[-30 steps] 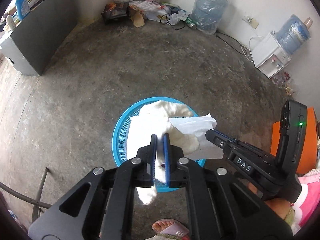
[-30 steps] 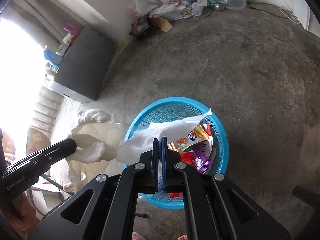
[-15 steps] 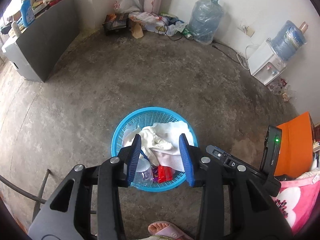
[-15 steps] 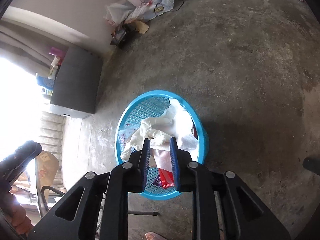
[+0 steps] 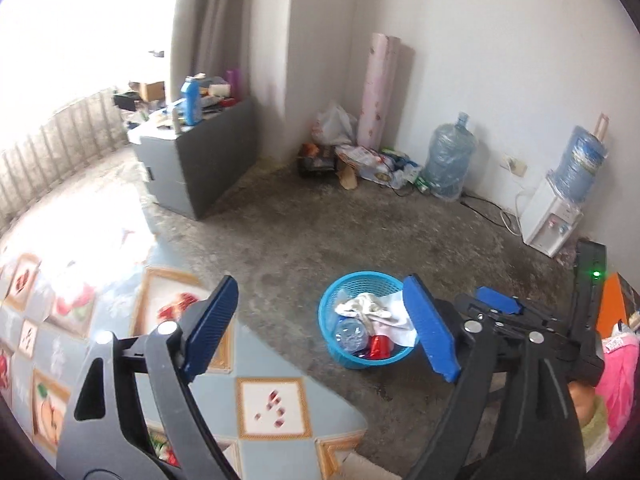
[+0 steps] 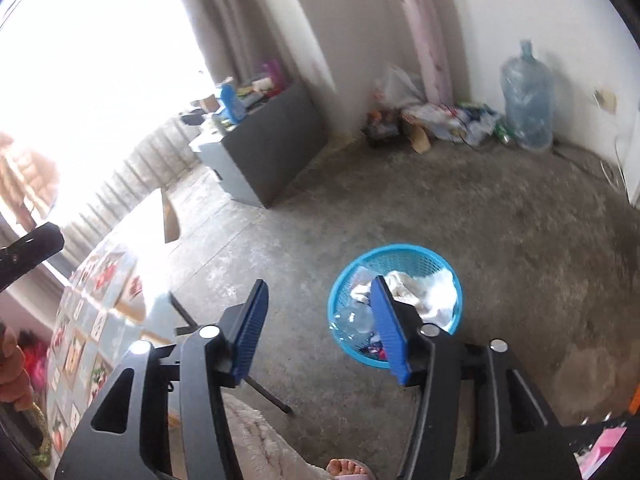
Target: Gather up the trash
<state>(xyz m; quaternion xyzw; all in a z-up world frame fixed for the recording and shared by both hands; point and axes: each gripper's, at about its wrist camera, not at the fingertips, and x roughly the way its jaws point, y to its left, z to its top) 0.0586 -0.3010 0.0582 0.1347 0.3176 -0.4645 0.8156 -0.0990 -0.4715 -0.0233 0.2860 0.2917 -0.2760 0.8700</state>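
A blue plastic basket (image 5: 339, 285) stands on the concrete floor, seen again in the right wrist view as the basket (image 6: 416, 254). It holds white cloth and tissue (image 5: 368, 306), a clear plastic bottle (image 5: 352, 334) and red wrappers (image 5: 380, 346). My left gripper (image 5: 320, 332) is high above the floor, its jaws opening wide with nothing between them. My right gripper (image 6: 320, 322) also hangs well above the basket, jaws opening and empty. In the left wrist view the right gripper's blue fingertip (image 5: 498, 304) shows at the right.
A table with a patterned cloth (image 5: 120, 344) is at the lower left. A grey cabinet (image 5: 200, 160) stands by the window. Water jugs (image 5: 448, 160), a dispenser (image 5: 550, 220) and a heap of bags (image 5: 360, 156) line the far wall. A person's toes (image 6: 348, 470) show below.
Both grippers let go of the white cloth and tissue, which now lie in the basket. Both rose and pulled back from it, jaws spreading wide, with the wall and window now in view.
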